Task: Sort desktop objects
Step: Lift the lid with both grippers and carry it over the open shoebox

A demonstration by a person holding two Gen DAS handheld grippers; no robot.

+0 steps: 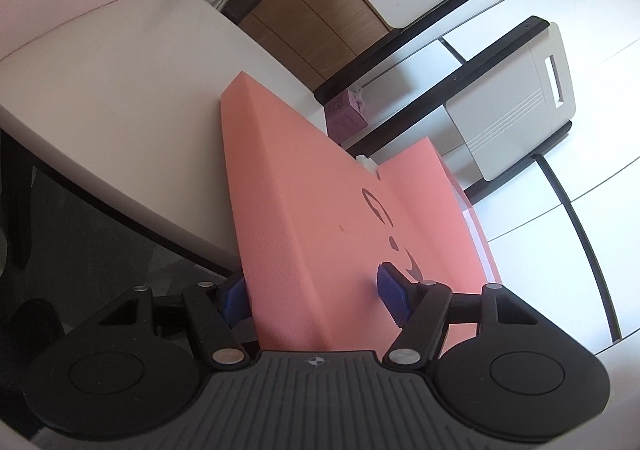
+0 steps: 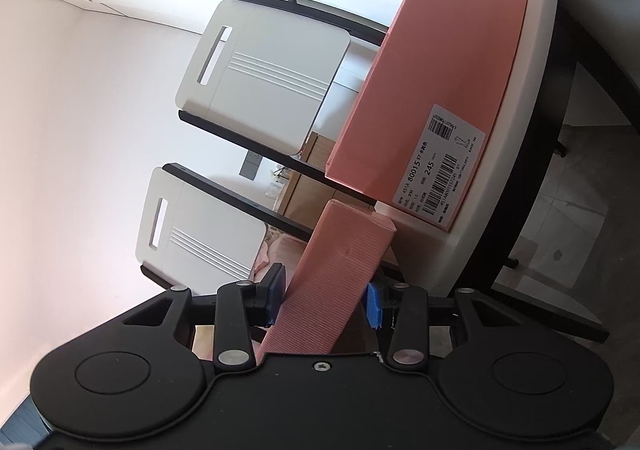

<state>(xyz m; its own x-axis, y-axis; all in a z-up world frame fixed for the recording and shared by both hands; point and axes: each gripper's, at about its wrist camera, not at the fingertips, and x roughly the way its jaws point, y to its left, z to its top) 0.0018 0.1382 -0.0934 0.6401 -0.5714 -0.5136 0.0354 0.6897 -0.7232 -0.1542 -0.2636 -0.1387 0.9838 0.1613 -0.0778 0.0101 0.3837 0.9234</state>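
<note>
A salmon-pink shoe-box lid (image 1: 304, 190) with a black logo fills the left wrist view. My left gripper (image 1: 314, 296) is shut on its near rim, blue pads on either side. In the right wrist view my right gripper (image 2: 326, 300) is shut on another rim of the same lid (image 2: 340, 274). Beyond it the pink shoe box (image 2: 432, 82) with a white barcode label stands on the white table (image 2: 516, 154). Both views are tilted, with the lid held above the table edge.
A small purple carton (image 1: 346, 114) sits behind the lid. Two white chairs with black frames (image 2: 264, 74) stand by the table. A wooden cabinet (image 1: 312, 18) is at the back. The grey floor (image 2: 580, 210) shows past the table edge.
</note>
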